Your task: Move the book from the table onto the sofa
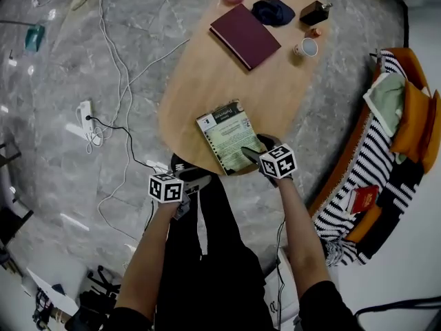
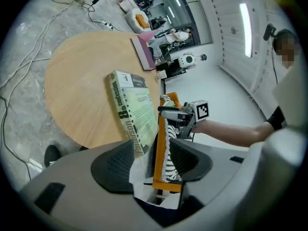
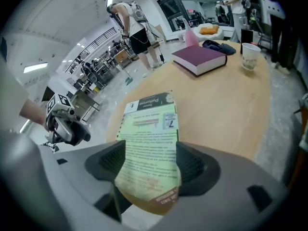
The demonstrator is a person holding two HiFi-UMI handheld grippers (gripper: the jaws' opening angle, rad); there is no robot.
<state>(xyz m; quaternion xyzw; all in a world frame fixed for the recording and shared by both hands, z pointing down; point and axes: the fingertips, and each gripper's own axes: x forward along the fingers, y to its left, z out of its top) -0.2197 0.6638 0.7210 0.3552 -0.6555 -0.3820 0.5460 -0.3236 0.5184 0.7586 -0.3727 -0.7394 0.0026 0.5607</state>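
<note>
Left gripper (image 1: 195, 183): jaws apart, nothing pinched, just beside the near-left corner of the pale-green paperback book (image 1: 227, 138). Book lies flat at the near edge of the round light-wood table (image 1: 207, 81). Right gripper (image 1: 251, 154): jaws spread, book's near end between them, pads apparently not pressing. Orange sofa (image 1: 342, 160) well apart, right. Risk: a shallow corner bite could let the book pivot and slip off the edge.

book (image 1: 227, 138): I see pale green with black print
thick book (image 1: 245, 35): maroon
table (image 1: 200, 81): tan wood
sofa (image 1: 344, 156): orange
throw (image 1: 375, 154): black-and-white stripes
floor (image 1: 145, 19): grey marble veining
</note>
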